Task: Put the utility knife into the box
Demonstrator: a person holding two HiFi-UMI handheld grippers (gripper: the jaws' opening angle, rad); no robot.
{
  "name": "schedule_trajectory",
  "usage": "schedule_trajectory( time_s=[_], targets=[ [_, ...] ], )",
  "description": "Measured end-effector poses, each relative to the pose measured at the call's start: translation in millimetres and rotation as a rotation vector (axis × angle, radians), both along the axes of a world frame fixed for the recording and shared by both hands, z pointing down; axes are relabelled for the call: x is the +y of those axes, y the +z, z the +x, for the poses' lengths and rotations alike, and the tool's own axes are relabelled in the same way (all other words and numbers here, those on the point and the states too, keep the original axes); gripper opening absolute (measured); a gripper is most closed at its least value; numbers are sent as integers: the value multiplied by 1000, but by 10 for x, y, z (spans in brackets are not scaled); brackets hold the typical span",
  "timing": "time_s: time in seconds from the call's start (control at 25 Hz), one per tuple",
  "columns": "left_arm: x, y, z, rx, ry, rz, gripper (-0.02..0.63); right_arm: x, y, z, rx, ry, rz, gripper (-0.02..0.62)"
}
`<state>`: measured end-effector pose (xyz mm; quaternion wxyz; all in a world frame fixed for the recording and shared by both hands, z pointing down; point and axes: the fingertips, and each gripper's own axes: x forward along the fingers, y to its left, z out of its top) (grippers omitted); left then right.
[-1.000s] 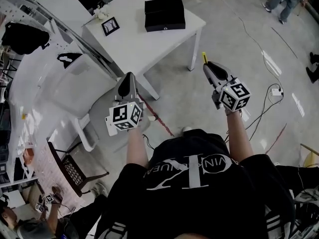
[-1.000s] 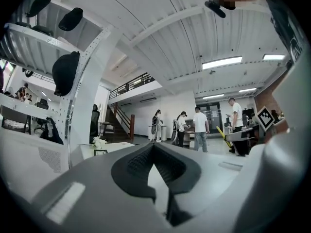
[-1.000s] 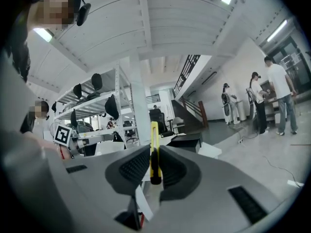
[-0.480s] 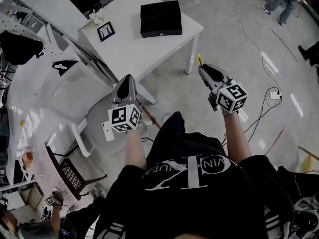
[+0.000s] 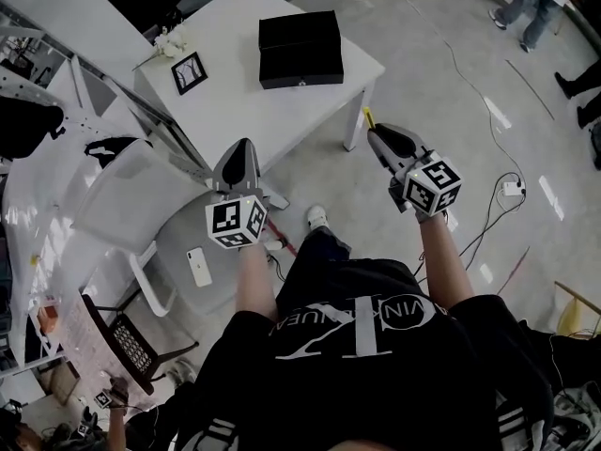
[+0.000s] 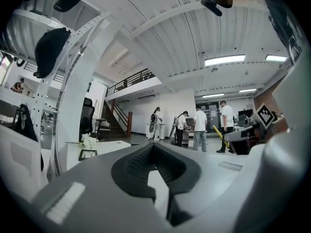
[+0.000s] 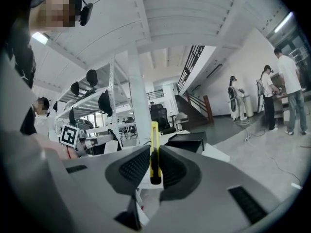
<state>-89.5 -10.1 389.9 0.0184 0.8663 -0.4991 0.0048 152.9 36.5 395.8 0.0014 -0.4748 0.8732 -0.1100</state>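
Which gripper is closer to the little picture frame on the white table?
Left. The left gripper is off the table's near edge, short of the picture frame; the right gripper, holding the utility knife, is farther off by the table's right leg.

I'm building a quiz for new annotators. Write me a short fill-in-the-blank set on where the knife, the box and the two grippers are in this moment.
1. The utility knife clamped in the right gripper is ___ in colour.
2. The left gripper is shut and holds ___.
3. The black box stands closed on the white ___.

Missing words: yellow; nothing; table.
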Motion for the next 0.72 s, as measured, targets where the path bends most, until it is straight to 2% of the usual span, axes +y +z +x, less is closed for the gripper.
schedule_trajectory(
  time_s=[0.32, 0.72],
  targets=[
    [-547, 101, -12, -28, 1, -33, 11, -612, 106, -107, -18, -26, -26, 67],
    [-1145, 141, -58, -23, 2, -51, 11, -1216, 190, -181, -7, -34, -63, 67]
  ],
)
